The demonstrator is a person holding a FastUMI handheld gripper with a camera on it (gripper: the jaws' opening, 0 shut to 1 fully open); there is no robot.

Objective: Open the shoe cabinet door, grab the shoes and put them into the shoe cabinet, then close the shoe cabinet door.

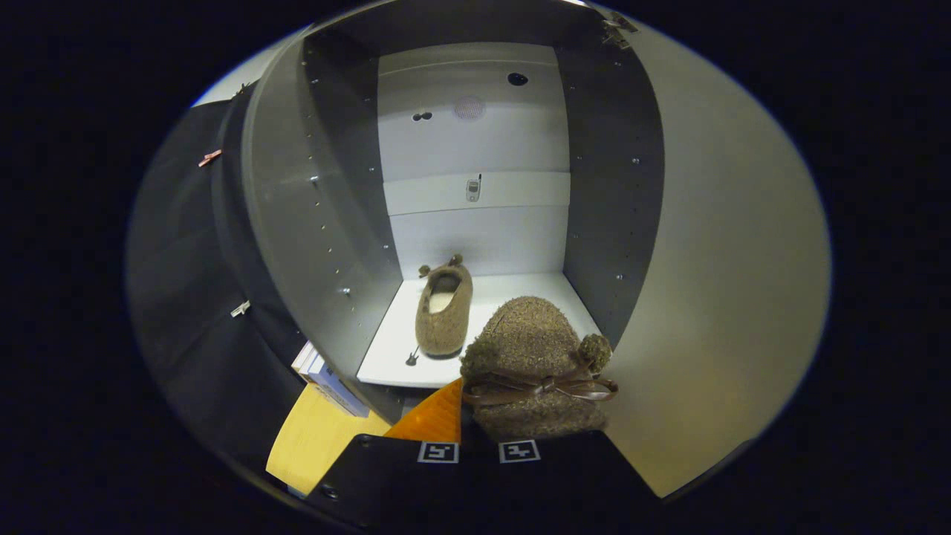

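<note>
My gripper (pixel 479 438) is shut on a fuzzy brown slipper (pixel 531 364) with a brown bow and pompoms, held toe forward just in front of the cabinet opening. The shoe cabinet (pixel 475 193) stands open, grey side walls and a white back. A second matching slipper (pixel 443 310) lies on the white bottom shelf (pixel 386 349), toe toward me, left of the held one. The open door (pixel 728 282) swings out to the right of the held slipper.
A small dark object (pixel 411 359) lies on the shelf near its front edge. White boxes (pixel 319 375) lean against the cabinet's left outer wall above a yellow floor patch (pixel 312 438). An orange surface (pixel 435 420) lies below the shelf front.
</note>
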